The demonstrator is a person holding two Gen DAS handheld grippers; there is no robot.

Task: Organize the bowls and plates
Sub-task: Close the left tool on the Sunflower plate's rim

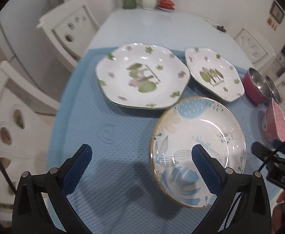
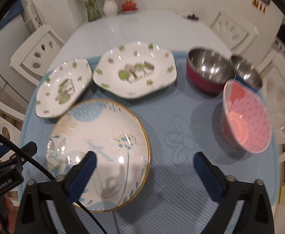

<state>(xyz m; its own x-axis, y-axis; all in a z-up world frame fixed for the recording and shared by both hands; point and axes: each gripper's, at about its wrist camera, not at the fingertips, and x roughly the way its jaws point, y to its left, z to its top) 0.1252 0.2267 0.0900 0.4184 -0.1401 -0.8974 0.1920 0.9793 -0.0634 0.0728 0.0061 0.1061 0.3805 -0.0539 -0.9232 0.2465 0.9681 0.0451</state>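
Three plates and three bowls sat on the blue mat (image 1: 103,120) covering the tabletop (image 1: 152,25). My left gripper (image 1: 142,154) had its jaws wide with nothing between them; its right finger overlapped the round sunflower plate (image 1: 199,136), its left one stood over bare mat. My right gripper (image 2: 144,158) also had jaws spread with nothing between them, its left finger over the same plate's right half (image 2: 103,136), its right one over the mat's embossed flower. Whether either finger touched the plate I could not tell. Farther off lay the large hexagonal plate (image 1: 142,76) and the smaller hexagonal plate (image 1: 214,72), edges close together. To the right stood the red steel bowl (image 2: 208,72), a second steel bowl (image 2: 245,72) partly hidden behind the pink dotted bowl (image 2: 245,117), which looked tilted. Motion blur smeared the right view. Both grippers pointed steeply down, side by side, each showing at the edge of the other's view.
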